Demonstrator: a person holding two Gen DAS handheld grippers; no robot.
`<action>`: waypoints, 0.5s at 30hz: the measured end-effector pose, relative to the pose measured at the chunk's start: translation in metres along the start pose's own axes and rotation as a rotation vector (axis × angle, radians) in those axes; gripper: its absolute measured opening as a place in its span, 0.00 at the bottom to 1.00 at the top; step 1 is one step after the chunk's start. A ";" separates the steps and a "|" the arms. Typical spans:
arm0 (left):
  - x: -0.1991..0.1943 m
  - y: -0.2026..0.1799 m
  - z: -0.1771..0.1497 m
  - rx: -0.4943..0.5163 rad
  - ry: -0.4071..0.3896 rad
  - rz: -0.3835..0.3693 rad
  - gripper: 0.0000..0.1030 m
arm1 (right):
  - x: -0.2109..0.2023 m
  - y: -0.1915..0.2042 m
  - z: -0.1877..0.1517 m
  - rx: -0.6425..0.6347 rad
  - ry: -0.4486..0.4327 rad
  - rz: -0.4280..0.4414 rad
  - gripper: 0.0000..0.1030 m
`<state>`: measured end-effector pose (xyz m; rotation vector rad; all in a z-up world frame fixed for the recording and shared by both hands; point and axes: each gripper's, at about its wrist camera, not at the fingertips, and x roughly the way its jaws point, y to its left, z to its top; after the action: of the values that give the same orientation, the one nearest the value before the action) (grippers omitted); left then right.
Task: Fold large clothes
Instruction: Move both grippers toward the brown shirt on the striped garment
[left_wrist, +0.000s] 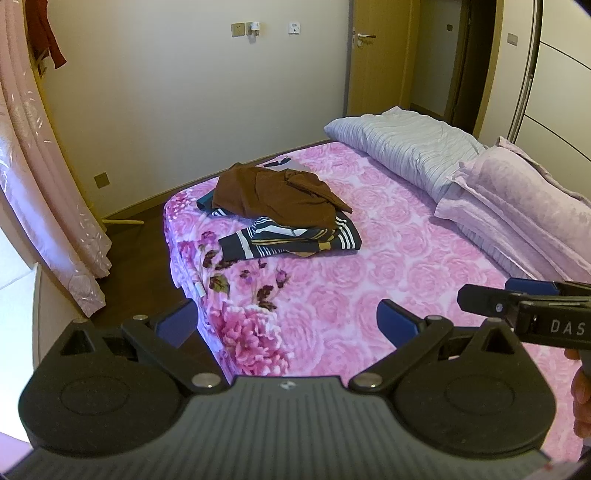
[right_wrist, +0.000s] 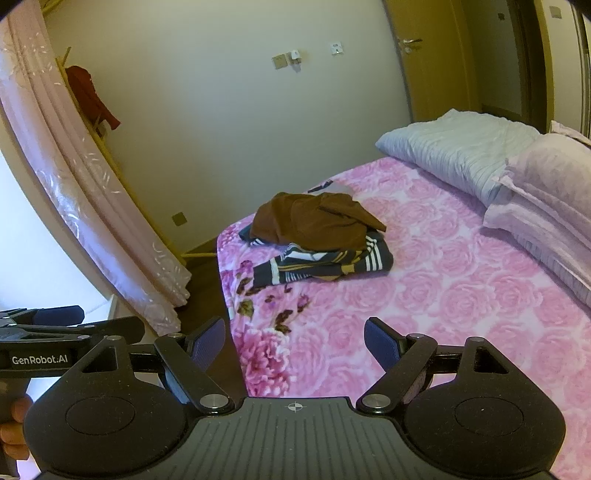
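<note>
A crumpled brown garment (left_wrist: 273, 195) (right_wrist: 314, 221) lies on top of a navy garment with white and tan stripes (left_wrist: 295, 236) (right_wrist: 325, 264), piled near the far corner of the bed. My left gripper (left_wrist: 286, 321) hovers open over the near corner of the bed, well short of the pile, with nothing between its blue fingers. My right gripper (right_wrist: 295, 343) is also open and empty, held beside the left one at about the same distance from the clothes. Each gripper shows in the other's view: the right gripper (left_wrist: 517, 304) at the right edge, the left gripper (right_wrist: 55, 323) at the left edge.
The bed is covered by a pink floral blanket (left_wrist: 369, 258) (right_wrist: 443, 295). A folded grey quilt (left_wrist: 406, 147) and a lilac pillow (left_wrist: 517, 195) lie at the head. A small grey item (left_wrist: 291, 165) sits behind the pile. A pink curtain (left_wrist: 44, 184) hangs on the left beside dark floor (left_wrist: 140, 258).
</note>
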<state>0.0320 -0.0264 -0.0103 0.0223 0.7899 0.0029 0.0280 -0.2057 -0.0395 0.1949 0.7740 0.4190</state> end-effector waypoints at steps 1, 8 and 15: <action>0.003 0.000 0.002 0.002 0.002 -0.002 0.99 | 0.002 -0.001 0.001 0.003 0.002 -0.001 0.77; 0.033 0.004 0.020 0.022 0.025 -0.031 0.99 | 0.023 -0.005 0.014 0.028 0.016 -0.030 0.77; 0.082 0.016 0.045 0.045 0.064 -0.068 0.99 | 0.063 -0.010 0.034 0.061 0.042 -0.068 0.77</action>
<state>0.1219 -0.0105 -0.0366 0.0380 0.8542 -0.0794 0.0956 -0.1877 -0.0588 0.2164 0.8325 0.3360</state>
